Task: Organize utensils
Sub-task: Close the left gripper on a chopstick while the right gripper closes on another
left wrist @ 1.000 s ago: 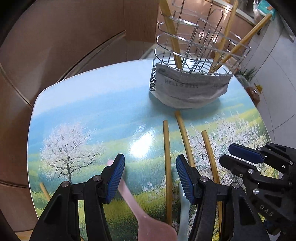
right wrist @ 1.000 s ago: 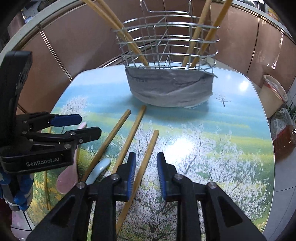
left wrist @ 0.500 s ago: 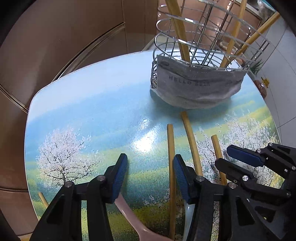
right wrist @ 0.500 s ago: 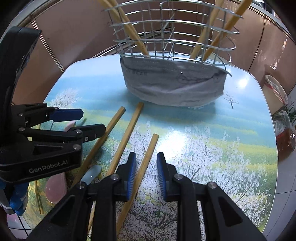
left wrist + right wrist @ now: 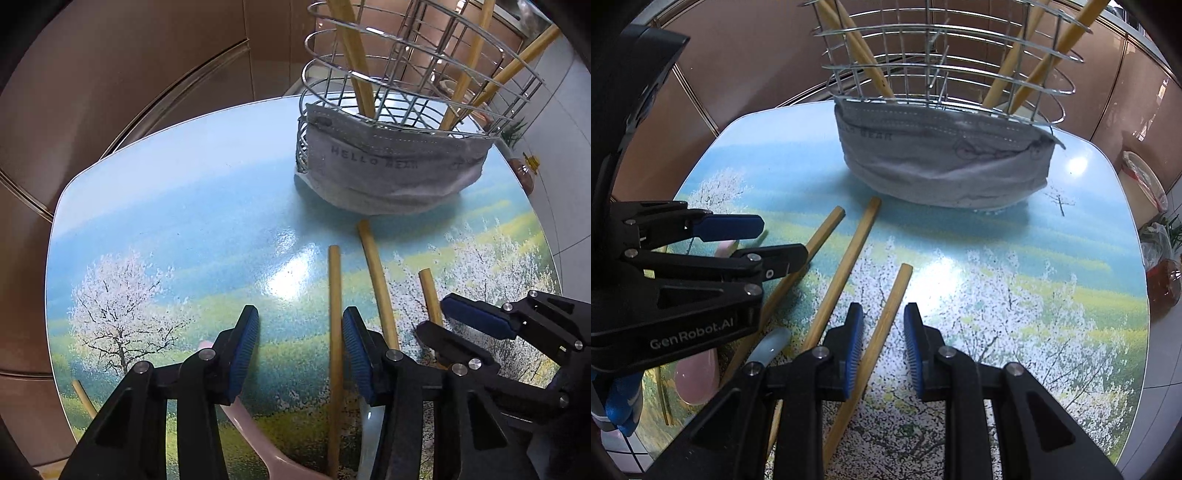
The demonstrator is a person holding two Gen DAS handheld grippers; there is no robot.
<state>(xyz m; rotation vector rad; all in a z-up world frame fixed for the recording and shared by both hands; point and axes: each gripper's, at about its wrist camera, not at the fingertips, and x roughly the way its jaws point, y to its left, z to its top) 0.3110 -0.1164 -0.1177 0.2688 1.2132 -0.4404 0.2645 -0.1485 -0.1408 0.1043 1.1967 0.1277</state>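
Three wooden chopsticks lie side by side on the picture-printed table (image 5: 166,221). My left gripper (image 5: 301,350) is open over the leftmost chopstick (image 5: 334,314), which runs between the jaws close to the right pad, untouched. A pink spoon (image 5: 266,450) lies under its left finger and a pale blue spoon (image 5: 369,435) under its right. My right gripper (image 5: 884,350) is narrowly open astride the rightmost chopstick (image 5: 886,317), with a gap at both pads. The wire utensil basket (image 5: 942,55) stands behind, with several chopsticks upright in it.
A grey face mask (image 5: 942,158) wraps the basket's base. The middle chopstick (image 5: 849,266) lies between the two grippers, which sit close together. A thin stick (image 5: 83,398) lies near the table's left edge. A red-topped bin (image 5: 1145,177) stands on the floor at the right.
Both grippers have moved forward and down towards the chopsticks, so the basket looks nearer. The left jaws have narrowed a little. The right jaws kept their gap.
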